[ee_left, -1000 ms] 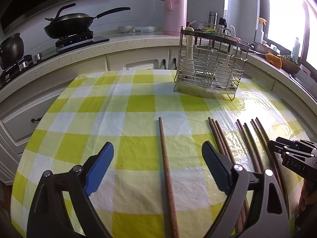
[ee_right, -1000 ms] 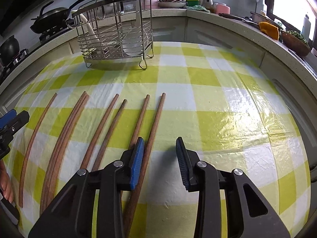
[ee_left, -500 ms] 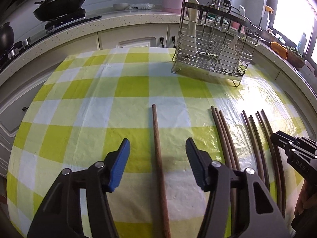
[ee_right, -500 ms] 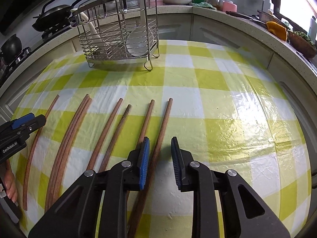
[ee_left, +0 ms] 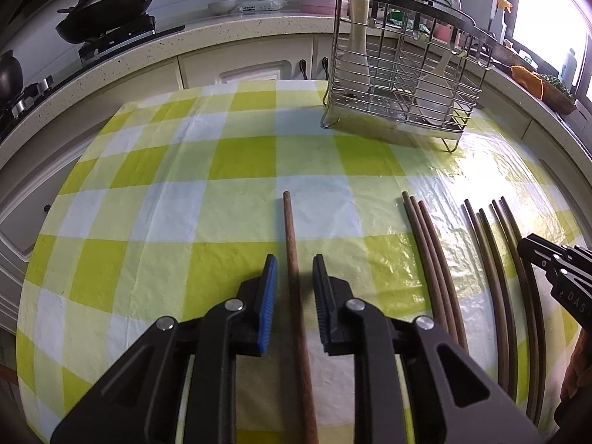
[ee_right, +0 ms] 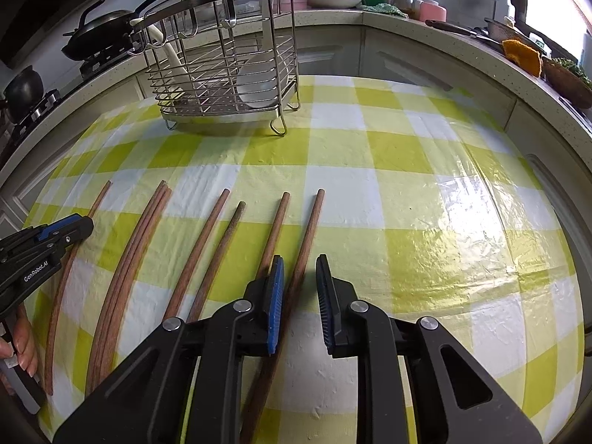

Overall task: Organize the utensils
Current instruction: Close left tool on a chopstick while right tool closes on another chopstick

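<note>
Tongs left (ee_left: 294,288) and right (ee_right: 299,292) both gape astride chopsticks; only the right view shows fingers (ee_right: 26,355).

We see both views brightly lit by daylight from the window (ee_left: 547,26) at upper right, which is blown out to white. That light throws strong glare off the glossy checked tablecloth (ee_left: 477,170) on its right side, with crinkled highlights in the right wrist view too (ee_right: 470,218), and soft shadows fall leftward beneath the wire rack (ee_right: 207,125). We note heavy fisheye bending that curves the counter edge (ee_left: 111,63) and darkens the corners, while the centre stays sharp and the extreme edges soften.
</note>
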